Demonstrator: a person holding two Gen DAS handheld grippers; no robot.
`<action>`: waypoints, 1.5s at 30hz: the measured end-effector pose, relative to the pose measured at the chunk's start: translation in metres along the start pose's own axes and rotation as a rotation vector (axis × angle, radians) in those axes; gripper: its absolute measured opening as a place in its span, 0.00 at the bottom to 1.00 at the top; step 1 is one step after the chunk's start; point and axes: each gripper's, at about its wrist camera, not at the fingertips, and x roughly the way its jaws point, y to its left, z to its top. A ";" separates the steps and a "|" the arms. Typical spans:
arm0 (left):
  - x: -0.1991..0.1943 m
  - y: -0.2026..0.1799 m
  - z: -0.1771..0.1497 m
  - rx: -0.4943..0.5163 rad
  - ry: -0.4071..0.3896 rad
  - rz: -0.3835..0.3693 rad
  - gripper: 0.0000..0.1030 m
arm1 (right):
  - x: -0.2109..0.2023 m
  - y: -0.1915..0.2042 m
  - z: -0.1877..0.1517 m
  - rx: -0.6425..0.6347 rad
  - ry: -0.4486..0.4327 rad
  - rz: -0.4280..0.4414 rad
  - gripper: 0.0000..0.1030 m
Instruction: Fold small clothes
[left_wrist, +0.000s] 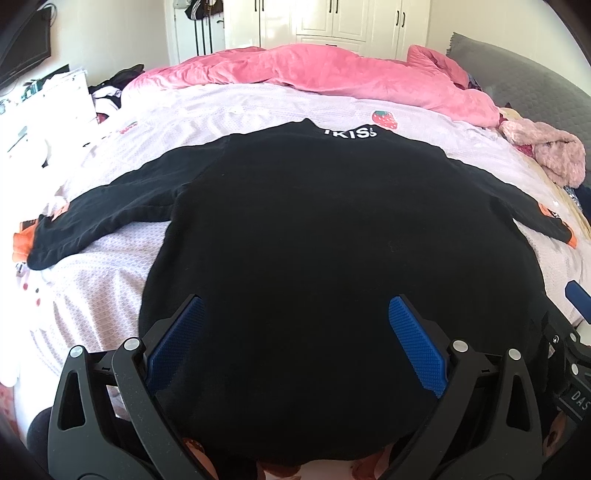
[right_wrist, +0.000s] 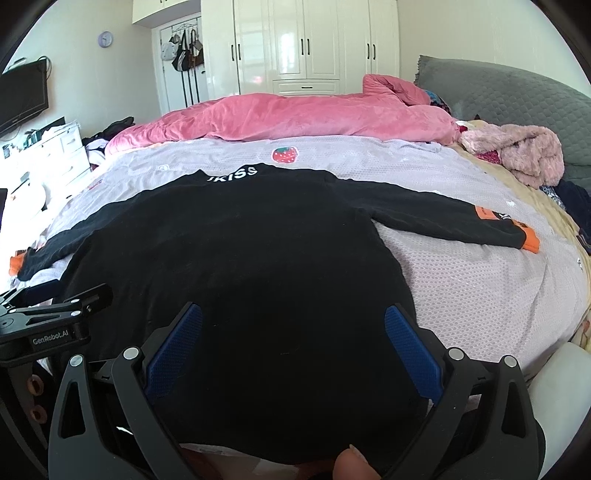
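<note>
A small black long-sleeved top (left_wrist: 314, 221) (right_wrist: 240, 251) lies flat on the pale bedspread, collar with white letters at the far side and both sleeves spread out sideways. Orange cuffs (right_wrist: 530, 240) end the sleeves. My left gripper (left_wrist: 295, 306) hovers open over the lower left part of the top, blue pads (left_wrist: 177, 339) wide apart, nothing between them. My right gripper (right_wrist: 293, 314) hovers open over the lower right part near the hem. The left gripper's body (right_wrist: 48, 325) shows at the left edge of the right wrist view. A fingertip (right_wrist: 351, 461) shows at the bottom.
A pink duvet (left_wrist: 314, 70) is bunched along the far side of the bed. A fluffy pink garment (right_wrist: 517, 151) lies at the right by a grey headboard (right_wrist: 517, 96). White wardrobes (right_wrist: 303, 44) stand behind. Clutter and a screen (right_wrist: 22, 96) sit at the left.
</note>
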 end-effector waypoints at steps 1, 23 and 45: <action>0.001 -0.002 0.001 0.003 0.003 -0.005 0.91 | 0.000 -0.002 0.001 0.004 -0.001 -0.005 0.96; 0.010 -0.046 0.047 0.043 0.012 -0.049 0.91 | -0.005 -0.053 0.042 0.091 -0.033 -0.115 0.96; 0.040 -0.087 0.121 0.046 -0.001 -0.131 0.91 | 0.028 -0.110 0.118 0.199 -0.030 -0.199 0.96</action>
